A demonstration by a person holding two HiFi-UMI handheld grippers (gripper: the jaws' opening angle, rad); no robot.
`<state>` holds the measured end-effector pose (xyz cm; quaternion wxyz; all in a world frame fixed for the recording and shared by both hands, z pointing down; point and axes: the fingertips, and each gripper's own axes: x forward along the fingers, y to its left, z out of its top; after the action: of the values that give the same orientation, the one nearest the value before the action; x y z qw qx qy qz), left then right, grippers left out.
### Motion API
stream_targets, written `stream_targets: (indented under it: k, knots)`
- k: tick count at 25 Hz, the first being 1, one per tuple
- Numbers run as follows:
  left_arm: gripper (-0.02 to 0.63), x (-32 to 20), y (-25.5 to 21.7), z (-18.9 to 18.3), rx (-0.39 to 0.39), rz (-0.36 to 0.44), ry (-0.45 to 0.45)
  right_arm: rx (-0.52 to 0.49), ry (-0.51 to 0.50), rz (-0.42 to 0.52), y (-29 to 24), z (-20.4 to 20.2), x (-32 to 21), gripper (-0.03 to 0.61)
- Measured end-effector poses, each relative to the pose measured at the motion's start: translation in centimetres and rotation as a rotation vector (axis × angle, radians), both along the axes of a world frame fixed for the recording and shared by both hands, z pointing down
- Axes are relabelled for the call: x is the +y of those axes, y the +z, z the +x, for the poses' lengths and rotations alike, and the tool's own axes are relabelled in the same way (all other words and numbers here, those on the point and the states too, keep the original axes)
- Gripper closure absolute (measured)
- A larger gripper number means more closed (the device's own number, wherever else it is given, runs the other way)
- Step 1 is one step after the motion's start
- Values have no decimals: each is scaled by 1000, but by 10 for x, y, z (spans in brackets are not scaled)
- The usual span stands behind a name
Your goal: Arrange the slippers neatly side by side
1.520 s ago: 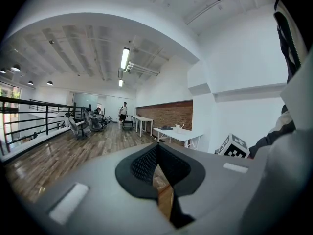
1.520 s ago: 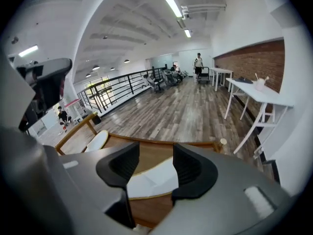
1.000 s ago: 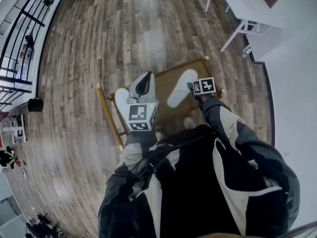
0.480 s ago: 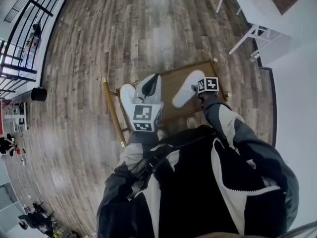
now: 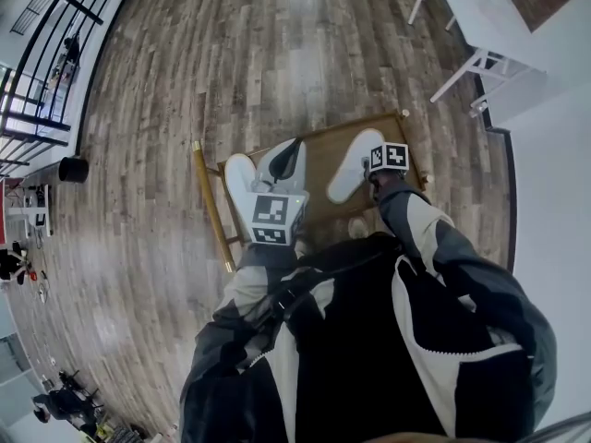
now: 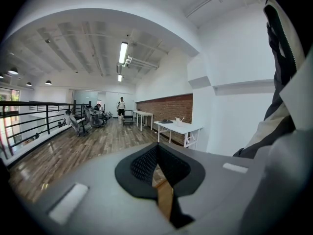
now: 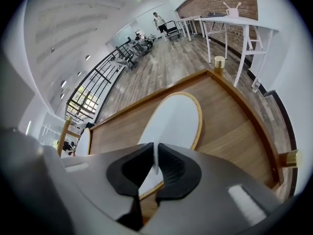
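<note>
Jaws on right gripper (image 7: 155, 158) have just been closing. They're now nipped on a thin white edge at the near end of the right slipper (image 7: 171, 121). Grasp looks made. The slipper lies flat on the counter (image 7: 234, 121), not lifted as far as I can tell.

Left gripper (image 6: 156, 153): jaws pressed together, nothing between them, pointing out across the room. In head view it hangs over the left slipper (image 5: 238, 175) and hides part of it.

Layout, head view:
- left slipper sits at 9 o'clock of the right one, well apart, bare wood between
- right slipper's long axis runs toward 1 o'clock, left one's toward roughly 11, so they're splayed, not parallel

What it means: the pair isn't arranged yet, but the right one is now in hand. My read of the next step is to carry or drag it toward 9 o'clock, twist it to match the left one's heading, and set it just beside.

Risk: the pinch is only on a thin soft edge. The slipper may fold, swing or slide out once lifted.
</note>
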<state>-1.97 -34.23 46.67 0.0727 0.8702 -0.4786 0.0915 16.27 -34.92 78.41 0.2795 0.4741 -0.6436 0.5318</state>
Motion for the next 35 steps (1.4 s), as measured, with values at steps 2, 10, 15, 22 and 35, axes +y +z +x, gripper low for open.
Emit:
stream_targets:
  k: [2, 10, 15, 22, 35]
  knots:
    - [606, 0, 1, 3, -3, 1, 8, -11, 12, 6, -2, 1, -1, 549]
    - [606, -4, 3, 4, 13, -15, 13, -83, 17, 91, -37, -7, -14, 550]
    - [606, -6, 2, -1, 34, -15, -1, -114, -41, 210, -83, -26, -29, 551]
    - [606, -11, -2, -17, 90, -41, -55, -171, -195, 421, -168, -66, -36, 549]
    - [606, -5, -19, -45, 117, -2, -131, -82, -414, 783, -292, -105, -4, 549]
